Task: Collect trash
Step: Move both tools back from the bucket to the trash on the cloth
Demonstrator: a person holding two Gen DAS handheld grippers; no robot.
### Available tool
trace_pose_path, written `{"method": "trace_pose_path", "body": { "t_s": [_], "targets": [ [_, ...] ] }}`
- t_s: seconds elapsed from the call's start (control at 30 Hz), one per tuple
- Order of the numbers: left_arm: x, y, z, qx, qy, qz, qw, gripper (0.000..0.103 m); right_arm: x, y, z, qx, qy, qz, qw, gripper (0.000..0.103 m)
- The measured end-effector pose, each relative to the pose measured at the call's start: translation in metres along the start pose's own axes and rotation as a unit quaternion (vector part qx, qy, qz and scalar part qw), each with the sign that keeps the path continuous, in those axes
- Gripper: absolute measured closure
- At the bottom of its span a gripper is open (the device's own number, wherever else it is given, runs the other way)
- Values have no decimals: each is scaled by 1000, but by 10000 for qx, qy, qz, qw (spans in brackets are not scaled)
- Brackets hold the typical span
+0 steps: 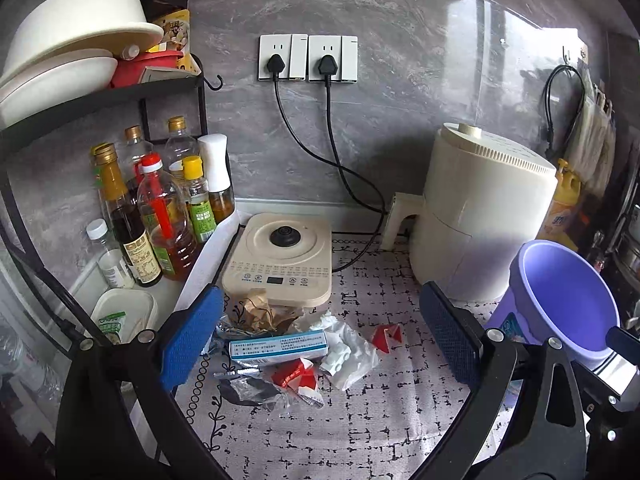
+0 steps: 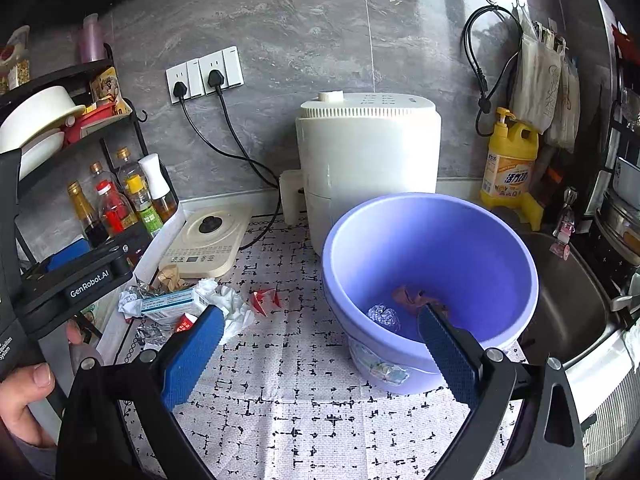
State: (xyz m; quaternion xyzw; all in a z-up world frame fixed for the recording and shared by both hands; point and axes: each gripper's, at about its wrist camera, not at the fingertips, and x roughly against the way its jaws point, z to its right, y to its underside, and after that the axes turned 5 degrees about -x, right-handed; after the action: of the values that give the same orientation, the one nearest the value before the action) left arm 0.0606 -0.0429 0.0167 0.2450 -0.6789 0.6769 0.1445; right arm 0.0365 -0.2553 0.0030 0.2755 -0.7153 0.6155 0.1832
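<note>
**Bin contents show in one view only**

The right wrist view looks into the purple bin (image 2: pixel 432 264), lower right: a foil ball (image 2: pixel 385 316) inside. The left view shows only its rim. Trash pile (image 1: pixel 288 344) lies lower centre on the worktop (image 1: pixel 360 420). Both the left hand-held gripper (image 1: pixel 320 340) and the right hand-held gripper (image 2: pixel 320 356) gape empty.

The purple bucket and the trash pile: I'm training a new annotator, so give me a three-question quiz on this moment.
1. True or false: the purple bucket already holds a crumpled foil ball.
2. What stands directly behind the bucket? A) white air fryer B) a kettle C) a microwave
3. Fill in: the blue-and-white carton lies just in front of the beige ____.

Key: 1 true; 2 A; 3 induction cooker. Both the left gripper and the right gripper are open and hold nothing.
</note>
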Motion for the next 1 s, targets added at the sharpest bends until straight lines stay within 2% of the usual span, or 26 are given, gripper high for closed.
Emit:
{"method": "trace_pose_path", "body": {
  "t_s": [0.37,0.53,0.63,1.0],
  "targets": [
    [3,28,-54,140,-500,-371,9980,6,-19,24,-50,339,-325,-214,9987,8],
    [-2,44,-67,201,-470,-583,9970,6,-32,33,-62,442,-472,-457,9969,9],
    [-9,56,-75,381,-314,-814,9955,6,-38,41,-66,481,-602,-576,9954,12],
    [-42,89,-72,597,-38,-1223,9907,6,-56,62,-62,761,-360,-1035,9911,12]
  ]
}}
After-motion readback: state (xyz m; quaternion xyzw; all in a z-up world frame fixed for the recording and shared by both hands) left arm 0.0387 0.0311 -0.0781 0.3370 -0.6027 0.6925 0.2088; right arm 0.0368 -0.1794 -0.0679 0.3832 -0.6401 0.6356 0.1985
